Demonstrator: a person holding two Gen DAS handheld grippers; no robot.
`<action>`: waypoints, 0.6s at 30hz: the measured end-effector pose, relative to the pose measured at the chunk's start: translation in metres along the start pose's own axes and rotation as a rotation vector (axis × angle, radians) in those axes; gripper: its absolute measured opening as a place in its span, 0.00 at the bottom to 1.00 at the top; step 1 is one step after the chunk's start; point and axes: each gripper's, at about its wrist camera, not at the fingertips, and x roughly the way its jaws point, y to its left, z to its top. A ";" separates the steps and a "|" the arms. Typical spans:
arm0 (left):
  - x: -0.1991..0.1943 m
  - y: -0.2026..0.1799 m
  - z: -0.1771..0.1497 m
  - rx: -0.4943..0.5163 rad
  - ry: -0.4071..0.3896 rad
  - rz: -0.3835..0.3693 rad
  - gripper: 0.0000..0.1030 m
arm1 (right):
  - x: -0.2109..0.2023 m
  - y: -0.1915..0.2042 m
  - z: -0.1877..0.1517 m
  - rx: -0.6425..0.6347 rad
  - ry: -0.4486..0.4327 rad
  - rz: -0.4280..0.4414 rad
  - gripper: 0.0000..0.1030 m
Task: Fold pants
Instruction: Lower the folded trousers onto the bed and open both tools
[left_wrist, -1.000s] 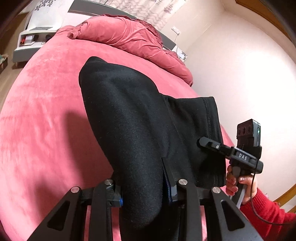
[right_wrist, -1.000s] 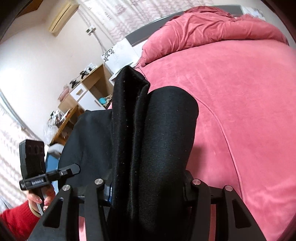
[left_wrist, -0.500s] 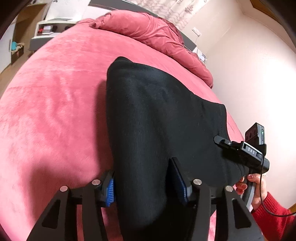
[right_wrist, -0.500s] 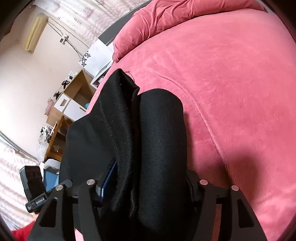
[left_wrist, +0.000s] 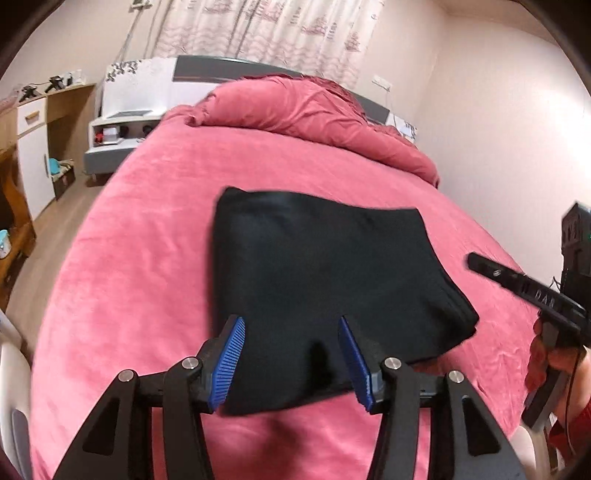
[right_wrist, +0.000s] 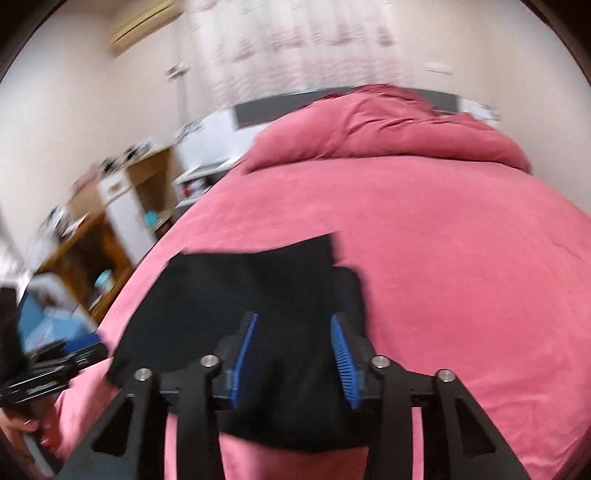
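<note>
The black pants (left_wrist: 317, 273) lie folded into a flat rectangle on the pink bed (left_wrist: 140, 258). My left gripper (left_wrist: 291, 354) is open and empty, its blue pads above the near edge of the pants. My right gripper (right_wrist: 293, 354) is open and empty too, above the near right part of the pants (right_wrist: 258, 295). The right gripper also shows in the left wrist view (left_wrist: 480, 264) at the right, apart from the pants. The right wrist view is blurred by motion.
A bunched pink duvet (left_wrist: 306, 110) lies at the head of the bed below a grey headboard (left_wrist: 229, 68). A white nightstand (left_wrist: 118, 129) and wooden desk units (left_wrist: 33, 147) stand to the left. A wall (left_wrist: 498, 129) runs along the right.
Both grippers have opened and let go of the pants, which now lie flat on the bed. Both grippers have pulled back towards the near edge.
</note>
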 end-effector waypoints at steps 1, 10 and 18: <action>0.002 -0.006 -0.005 0.010 0.026 0.003 0.52 | 0.005 0.008 -0.003 -0.023 0.021 0.002 0.31; 0.022 -0.037 -0.028 0.071 0.106 0.092 0.52 | 0.033 -0.036 -0.049 0.126 0.160 -0.143 0.12; 0.017 -0.066 -0.039 0.189 0.113 0.211 0.52 | 0.003 -0.040 -0.060 0.174 0.087 -0.111 0.20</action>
